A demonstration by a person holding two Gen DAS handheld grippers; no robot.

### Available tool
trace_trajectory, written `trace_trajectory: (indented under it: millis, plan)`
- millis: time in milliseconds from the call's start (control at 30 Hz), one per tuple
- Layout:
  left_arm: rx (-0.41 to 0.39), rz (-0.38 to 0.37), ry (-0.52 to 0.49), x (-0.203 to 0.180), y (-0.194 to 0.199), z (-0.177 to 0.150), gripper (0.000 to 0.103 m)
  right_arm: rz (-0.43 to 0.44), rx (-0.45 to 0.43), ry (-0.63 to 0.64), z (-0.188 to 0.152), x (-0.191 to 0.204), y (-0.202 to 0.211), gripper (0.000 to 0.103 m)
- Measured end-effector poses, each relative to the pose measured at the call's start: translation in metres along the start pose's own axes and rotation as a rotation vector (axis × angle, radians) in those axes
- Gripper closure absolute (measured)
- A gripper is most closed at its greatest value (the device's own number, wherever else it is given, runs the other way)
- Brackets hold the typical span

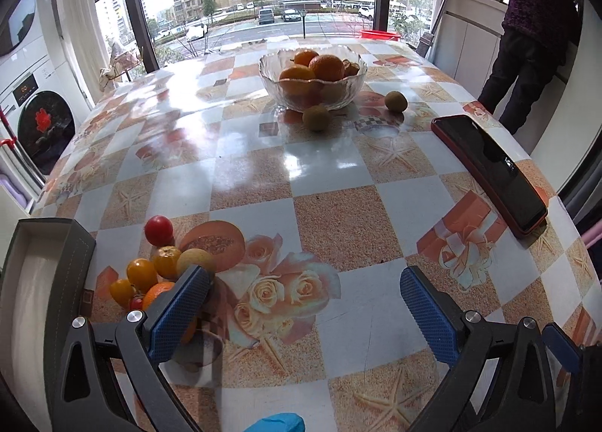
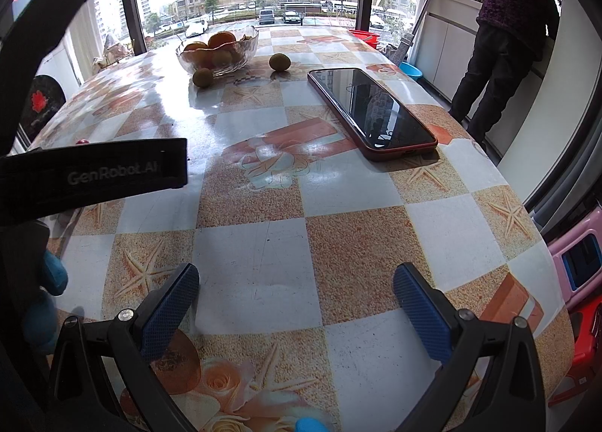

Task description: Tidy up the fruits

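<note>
Table (image 1: 331,221): checked cloth, round, under both my tongs.

Bowl (image 1: 312,93): glass, far side, near the window; holds several oranges (image 1: 326,67).

Loose fruit, far: two greenish-brown fruits, one (image 1: 316,117) touching or just beside the bowl's front, the other (image 1: 396,101) a little to its right.

Loose fruit, near: a small pile (image 1: 158,270) at my left, beside a dark box (image 1: 49,244). It has one red tomato (image 1: 158,230), some yellow and orange ones, and a pale round fruit. Part of it is hidden behind my left finger.

Phone (image 1: 489,176): red case, lying flat on the right; not part of the job.

Left tongs (image 1: 304,281): spread wide, holding nothing, left pad just in front of the pile.

Right tongs (image 2: 295,281): spread wide, empty, over bare cloth, well apart from any fruit.

Step, as I judge it: early. No fruit is in hand, and the gathering into the bowl is hardly begun.

Next move, as I judge it: swing the left tongs left onto one fruit of the pile and close gently, since tomatoes bruise and roll, then carry it to the bowl.
</note>
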State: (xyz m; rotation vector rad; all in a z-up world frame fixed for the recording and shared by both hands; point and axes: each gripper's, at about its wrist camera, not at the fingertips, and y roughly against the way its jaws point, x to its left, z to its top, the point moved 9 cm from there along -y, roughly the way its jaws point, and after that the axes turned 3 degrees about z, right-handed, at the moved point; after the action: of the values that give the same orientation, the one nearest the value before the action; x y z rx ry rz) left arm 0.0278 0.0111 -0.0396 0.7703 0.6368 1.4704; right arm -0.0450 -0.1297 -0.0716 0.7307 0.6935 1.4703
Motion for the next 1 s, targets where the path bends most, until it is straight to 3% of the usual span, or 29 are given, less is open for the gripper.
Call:
trace_trajectory:
  millis: [100, 200, 400, 533, 733, 867, 1000]
  plan:
    - [-0.061, 0.010, -0.026, 0.016, 0.025, -0.001, 0.000, 0.000, 0.000, 0.000, 0.000, 0.000, 0.000, 0.000]
    - [-0.061, 0.029, -0.039, 0.037, 0.038, -0.018, 0.000, 0.000, 0.000, 0.000, 0.000, 0.000, 0.000, 0.000]
    - [0.012, 0.063, 0.010, 0.079, 0.031, -0.068, 0.000, 0.000, 0.005, 0.003, 0.000, 0.000, 0.000, 0.000]
    - [0.041, 0.037, 0.038, 0.087, 0.029, -0.077, 0.000, 0.046, 0.107, 0.034, 0.009, 0.003, -0.005, 0.000]
    - [0.025, 0.014, 0.036, 0.088, 0.035, -0.073, 0.000, 0.097, 0.006, 0.051, 0.102, -0.005, -0.005, 0.000]
    - [0.035, -0.016, 0.048, 0.091, 0.033, -0.074, 0.000, 0.081, -0.004, 0.120, 0.154, -0.002, -0.036, 0.000]
    - [0.036, -0.028, 0.042, 0.092, 0.033, -0.076, 0.000, 0.097, 0.022, 0.179, 0.183, 0.013, -0.073, 0.006]
